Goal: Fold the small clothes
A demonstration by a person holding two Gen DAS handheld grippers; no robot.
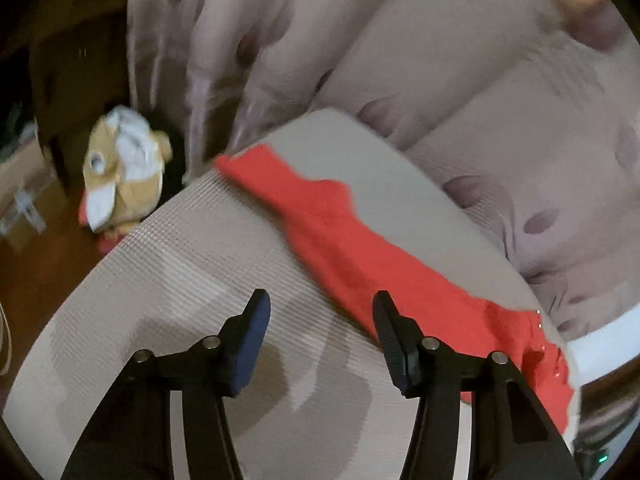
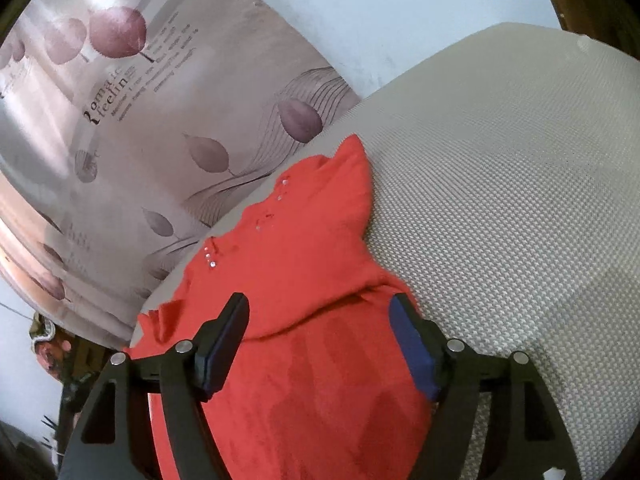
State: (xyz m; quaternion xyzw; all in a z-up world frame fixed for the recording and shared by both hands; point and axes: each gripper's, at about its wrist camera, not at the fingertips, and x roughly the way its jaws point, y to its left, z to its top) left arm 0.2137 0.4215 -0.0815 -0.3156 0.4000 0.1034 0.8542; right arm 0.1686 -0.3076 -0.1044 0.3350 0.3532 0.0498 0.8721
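Red garment (image 2: 304, 280) lies flat on the woven grey surface (image 2: 500, 200), directly under and ahead of the right gripper (image 2: 320, 344); fingers apart, nothing held, probably lining up a grasp. Left gripper (image 1: 320, 344) also apart and empty, garment ahead to its right. Long axis runs forward-left from the right gripper, beaded edge toward the patterned curtain (image 2: 160, 120).

Left gripper (image 1: 320, 320) is hanging with jaws apart over bare mat (image 1: 180, 264); room ahead-left, shirt (image 1: 340, 240) lying ahead-right. Right gripper (image 2: 320, 328) is straddling the shirt (image 2: 304, 264); bare mat (image 2: 500, 200) lying right, curtain (image 2: 160, 120) closing off the left.
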